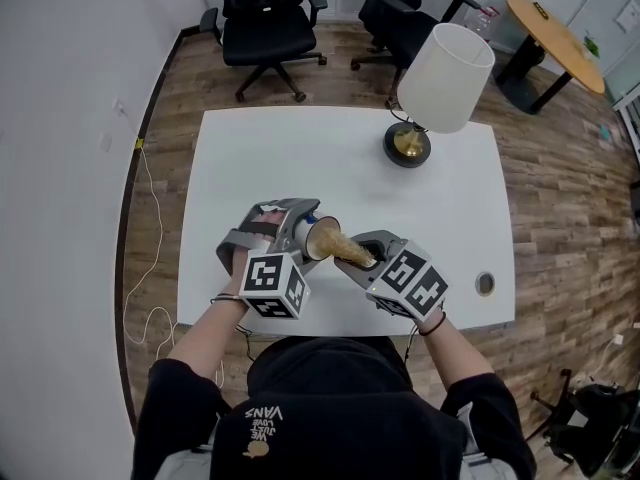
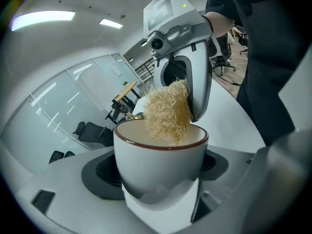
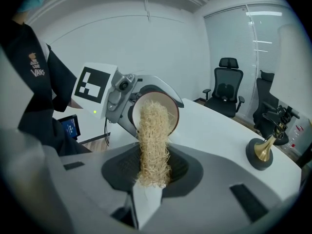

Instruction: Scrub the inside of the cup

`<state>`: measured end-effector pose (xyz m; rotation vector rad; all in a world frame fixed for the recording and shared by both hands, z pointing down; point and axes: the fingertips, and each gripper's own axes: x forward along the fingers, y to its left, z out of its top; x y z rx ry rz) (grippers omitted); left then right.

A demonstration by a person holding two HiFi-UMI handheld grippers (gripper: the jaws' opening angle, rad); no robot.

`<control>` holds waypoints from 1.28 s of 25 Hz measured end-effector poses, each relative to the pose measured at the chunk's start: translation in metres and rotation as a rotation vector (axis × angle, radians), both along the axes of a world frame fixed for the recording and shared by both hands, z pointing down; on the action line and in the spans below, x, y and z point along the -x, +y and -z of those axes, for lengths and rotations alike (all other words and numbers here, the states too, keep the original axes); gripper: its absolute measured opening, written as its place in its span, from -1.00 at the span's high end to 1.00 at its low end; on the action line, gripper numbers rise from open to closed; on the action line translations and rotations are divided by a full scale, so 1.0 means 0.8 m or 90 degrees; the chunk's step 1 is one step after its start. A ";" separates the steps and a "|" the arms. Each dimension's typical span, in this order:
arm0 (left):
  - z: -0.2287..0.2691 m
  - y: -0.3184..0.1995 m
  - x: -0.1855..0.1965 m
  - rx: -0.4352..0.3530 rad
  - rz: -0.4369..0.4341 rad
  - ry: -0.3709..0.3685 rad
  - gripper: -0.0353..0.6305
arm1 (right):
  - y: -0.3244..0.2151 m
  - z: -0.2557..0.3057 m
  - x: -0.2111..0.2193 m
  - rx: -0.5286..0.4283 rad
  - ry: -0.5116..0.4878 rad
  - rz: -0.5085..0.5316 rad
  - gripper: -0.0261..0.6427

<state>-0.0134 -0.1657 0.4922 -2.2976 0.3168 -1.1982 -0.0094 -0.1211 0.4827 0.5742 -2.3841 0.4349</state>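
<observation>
A white cup with a dark red rim is held on its side above the table, and my left gripper is shut on it. In the left gripper view the cup fills the middle between the jaws. A tan fibrous scrubber is clamped in my right gripper, its far end pushed into the cup's mouth. The scrubber runs from the right gripper's jaws into the cup in the right gripper view. From the left gripper's side the scrubber dips over the rim.
A lamp with a white shade and brass base stands at the back right of the white table. A round cable hole is near the table's right front. Black office chairs and a round wooden table stand behind.
</observation>
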 end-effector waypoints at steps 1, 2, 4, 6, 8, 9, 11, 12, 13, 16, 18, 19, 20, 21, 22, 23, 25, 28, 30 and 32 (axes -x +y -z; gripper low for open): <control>-0.001 0.001 0.000 -0.004 -0.004 -0.007 -0.35 | 0.005 -0.002 0.002 0.009 0.008 0.009 0.64; -0.004 0.002 0.000 -0.009 -0.010 -0.016 -0.35 | 0.010 -0.004 0.005 0.020 0.015 0.022 0.64; -0.010 0.005 -0.001 -0.020 -0.023 -0.036 -0.35 | 0.021 -0.008 0.011 0.039 0.031 0.050 0.64; -0.016 0.008 -0.002 -0.027 -0.033 -0.050 -0.35 | 0.027 -0.010 0.016 0.052 0.043 0.073 0.64; -0.017 0.009 -0.002 -0.033 -0.038 -0.055 -0.35 | 0.029 -0.009 0.017 0.060 0.049 0.086 0.65; -0.016 0.009 -0.002 -0.038 -0.039 -0.056 -0.35 | 0.029 -0.008 0.018 0.063 0.048 0.088 0.64; -0.014 0.008 -0.001 -0.054 -0.045 -0.063 -0.35 | 0.026 -0.003 0.018 0.066 0.038 0.083 0.64; -0.014 0.009 -0.002 -0.060 -0.049 -0.069 -0.35 | 0.022 0.001 0.018 0.063 0.030 0.076 0.64; -0.015 0.010 -0.002 -0.062 -0.054 -0.073 -0.35 | 0.016 0.006 0.017 0.057 0.023 0.069 0.64; -0.014 0.016 -0.004 -0.052 -0.054 -0.063 -0.35 | 0.002 0.014 0.012 0.041 0.026 0.054 0.64; -0.012 0.015 -0.004 -0.049 -0.048 -0.053 -0.35 | -0.002 0.015 0.006 0.045 0.027 0.041 0.64; -0.010 0.013 -0.003 -0.050 -0.045 -0.050 -0.35 | -0.003 0.014 0.002 0.048 0.027 0.034 0.64; -0.009 0.011 -0.003 -0.051 -0.042 -0.047 -0.35 | -0.004 0.011 -0.002 0.051 0.030 0.029 0.65; -0.008 0.010 -0.002 -0.050 -0.039 -0.044 -0.35 | -0.002 0.008 -0.005 0.054 0.035 0.028 0.64; -0.007 0.008 -0.002 -0.050 -0.036 -0.041 -0.35 | 0.001 0.004 -0.005 0.061 0.039 0.032 0.64; -0.006 0.007 -0.001 -0.052 -0.034 -0.042 -0.35 | 0.006 0.001 -0.004 0.069 0.039 0.039 0.64; -0.008 0.005 0.000 -0.057 -0.036 -0.050 -0.35 | 0.018 -0.005 0.004 0.088 0.037 0.057 0.64; -0.012 0.007 -0.002 -0.060 -0.044 -0.064 -0.35 | 0.030 -0.007 0.015 0.100 0.028 0.079 0.64; -0.014 0.010 -0.004 -0.061 -0.049 -0.069 -0.35 | 0.029 -0.002 0.017 0.097 0.018 0.080 0.64; -0.017 0.012 -0.006 -0.066 -0.057 -0.078 -0.35 | 0.019 0.005 0.014 0.086 0.007 0.069 0.64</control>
